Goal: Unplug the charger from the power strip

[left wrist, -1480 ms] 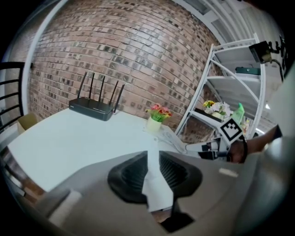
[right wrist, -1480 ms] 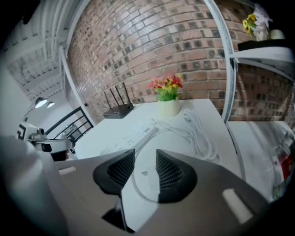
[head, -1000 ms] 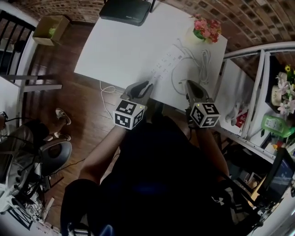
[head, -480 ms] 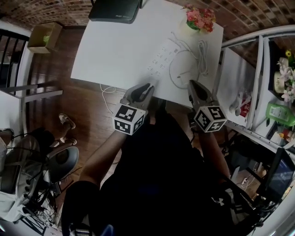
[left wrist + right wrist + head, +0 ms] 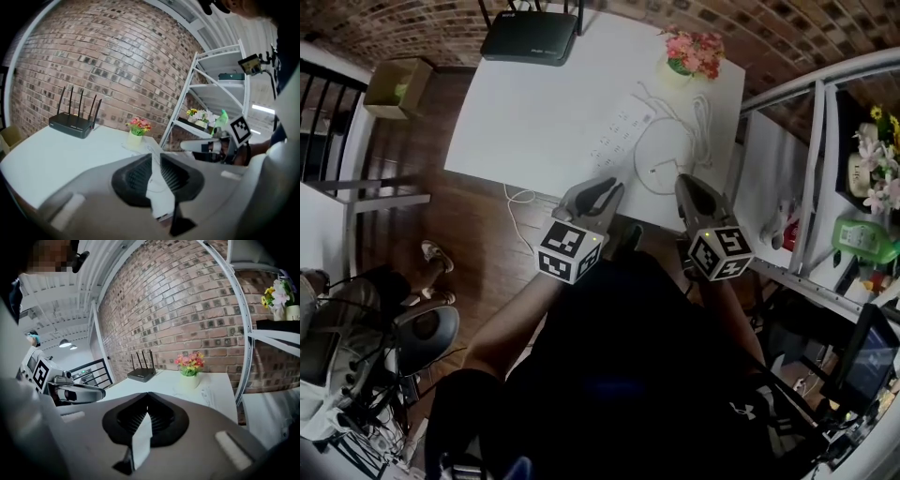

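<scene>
Left gripper (image 5: 605, 187): I am holding my jaws a little apart, with nothing between the pads (a strip of table is showing through the gap).
Right gripper (image 5: 686, 183): I am keeping these jaws pressed together, and they are gripping nothing.
Position: I am hovering both grippers over the near edge of the white table (image 5: 525, 122), short of the task's things and touching neither.
Power strip (image 5: 623, 139): it is lying diagonally on the table ahead of me, between my two grippers' lines of aim, with its far end pointing toward the flower pot (image 5: 694, 54).
Charger: I am not making out its body. A white cable (image 5: 705, 120) is looping just beside the strip's right side and running up to the strip's far end. Whether a plug is sitting in a socket there is too small to tell.
Step in hand: I am judging this as time away from the strip. It fits either an approach with the charger seated or a retreat with it already pulled and lying alongside.
Next move calls for: a closer look at the strip's far end first. Any pull there would be needing one gripper bracing the strip (it looks light enough to lift with the plug) and the other gripper's jaws opened wide.
Background: the router (image 5: 530, 37) is sitting at the table's far corner, well apart from the strip.
</scene>
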